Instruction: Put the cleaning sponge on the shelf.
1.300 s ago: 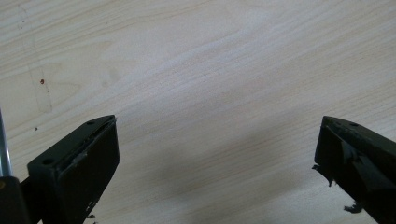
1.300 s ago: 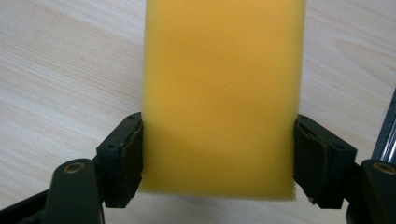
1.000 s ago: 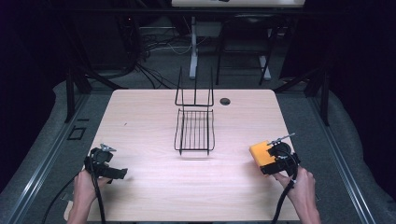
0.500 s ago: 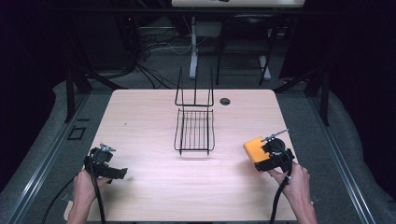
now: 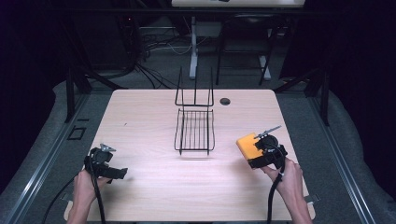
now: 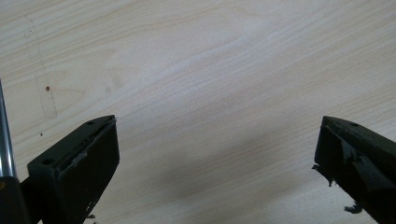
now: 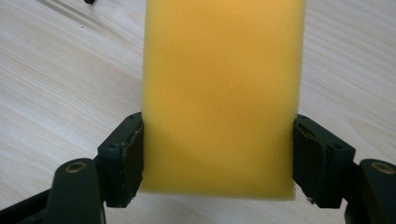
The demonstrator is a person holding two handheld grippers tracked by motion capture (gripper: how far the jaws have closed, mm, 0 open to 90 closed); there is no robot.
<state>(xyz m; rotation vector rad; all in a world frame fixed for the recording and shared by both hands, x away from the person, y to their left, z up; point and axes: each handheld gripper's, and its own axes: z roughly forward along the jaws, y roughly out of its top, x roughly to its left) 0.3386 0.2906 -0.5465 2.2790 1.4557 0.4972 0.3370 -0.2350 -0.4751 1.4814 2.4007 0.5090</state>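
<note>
A yellow sponge [image 5: 246, 145] sits in my right gripper [image 5: 254, 151] at the table's right, just right of the wire rack. In the right gripper view the sponge [image 7: 222, 93] spans the gap between both jaws, which press its two sides; the gripper [image 7: 219, 158] is shut on it. My left gripper [image 5: 122, 172] rests low at the front left of the table. In the left gripper view its jaws stand wide apart over bare wood, so this gripper [image 6: 217, 158] is open with nothing between them.
A black wire rack [image 5: 194, 126] with an upright back stands at the table's centre. A small dark round hole [image 5: 225, 101] lies at the back right of the wooden table [image 5: 140, 116]. Cables trail from both grippers toward the front edge.
My right gripper has moved left and slightly forward with the sponge, closer to the rack. The left gripper has stayed in place.
</note>
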